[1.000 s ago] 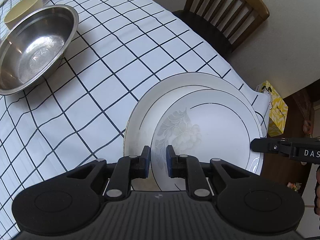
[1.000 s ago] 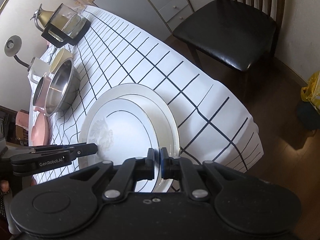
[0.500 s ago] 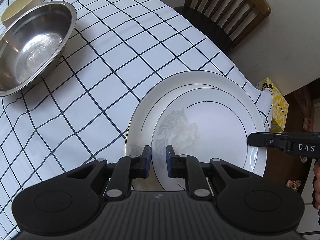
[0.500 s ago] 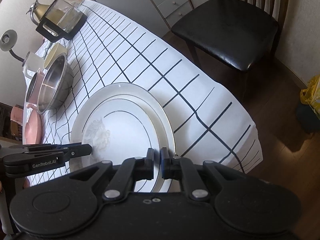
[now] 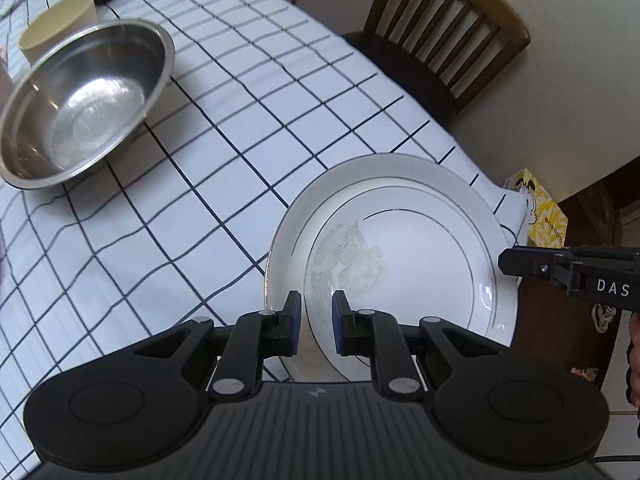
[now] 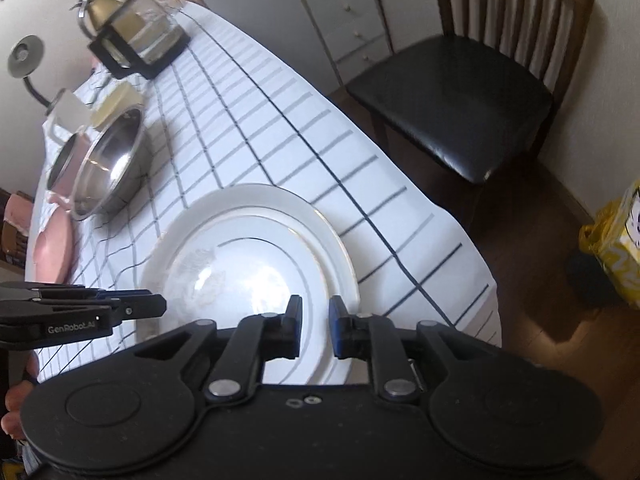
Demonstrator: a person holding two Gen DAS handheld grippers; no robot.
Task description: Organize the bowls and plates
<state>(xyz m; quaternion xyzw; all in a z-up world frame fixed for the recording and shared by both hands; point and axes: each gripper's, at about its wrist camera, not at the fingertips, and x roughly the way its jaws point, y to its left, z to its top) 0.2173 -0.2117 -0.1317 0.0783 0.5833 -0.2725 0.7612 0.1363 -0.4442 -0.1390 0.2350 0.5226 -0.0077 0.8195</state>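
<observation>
A small white plate with a faint flower print [image 5: 404, 264] lies on a larger white plate [image 5: 304, 216] at the table's near corner; both show in the right wrist view [image 6: 256, 272] [image 6: 240, 204]. My left gripper [image 5: 313, 322] hovers over the plates' near rim, jaws slightly apart, holding nothing. My right gripper [image 6: 312, 326] is over the opposite rim, jaws slightly apart, empty. A steel bowl [image 5: 80, 100] stands at the far left, with a cream bowl [image 5: 56, 28] behind it.
The table has a white checked cloth [image 5: 224, 128]. A glass coffee pot [image 6: 136, 36], a pink pot [image 6: 64, 160] and a pink plate [image 6: 54, 248] stand at the far end. A wooden chair [image 6: 460, 92] stands beside the table. A yellow box [image 5: 536, 208] sits on the floor.
Both grippers have opened a little and let go of the small plate's rim. The small plate now rests more centred on the large plate. Both grippers drew back slightly.
</observation>
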